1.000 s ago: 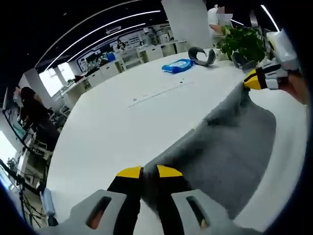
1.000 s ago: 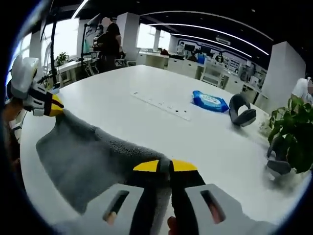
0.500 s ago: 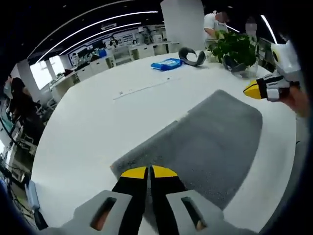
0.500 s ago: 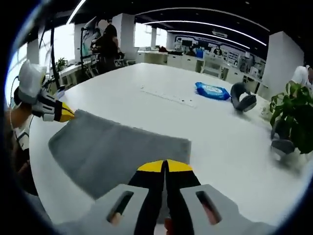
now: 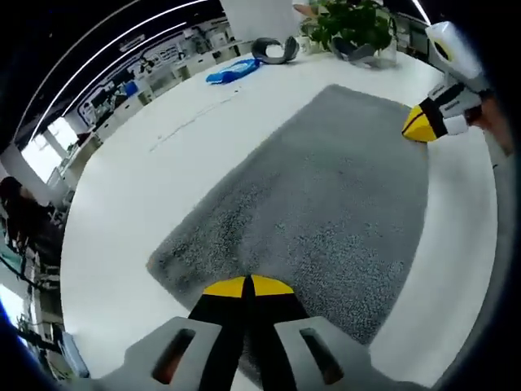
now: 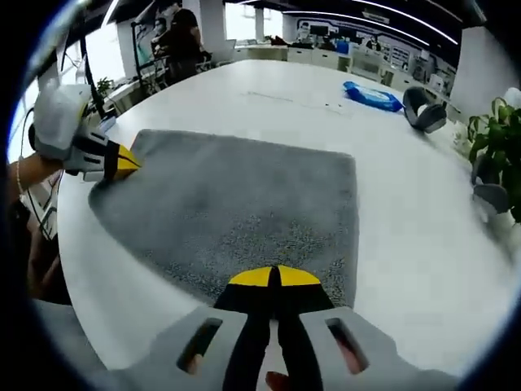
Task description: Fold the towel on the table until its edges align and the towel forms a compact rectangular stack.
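A grey towel point(image 5: 313, 195) lies spread flat on the white table point(image 5: 122, 212), seen from the other side as towel point(image 6: 244, 204). My left gripper point(image 5: 247, 287) is shut, its yellow tips on the towel's near corner. The same gripper point(image 6: 129, 160) appears at the towel's left corner in the right gripper view, held by a hand. My right gripper point(image 6: 273, 277) is shut on the towel's near edge by its right corner; it also shows as the right gripper point(image 5: 417, 127) at the towel's far right corner in the left gripper view.
A blue packet point(image 5: 232, 71) point(image 6: 370, 95), a grey curved headset-like object point(image 5: 275, 50) point(image 6: 425, 108) and a potted plant point(image 5: 350, 24) point(image 6: 496, 134) stand beyond the towel. A thin white strip point(image 6: 285, 99) lies on the table point(image 6: 423, 244). A person point(image 6: 183, 41) stands behind, among desks.
The towel, held up and draped between both grippers a second ago, now lies flat on the table. Both grippers have come down low, staying shut at its corners.
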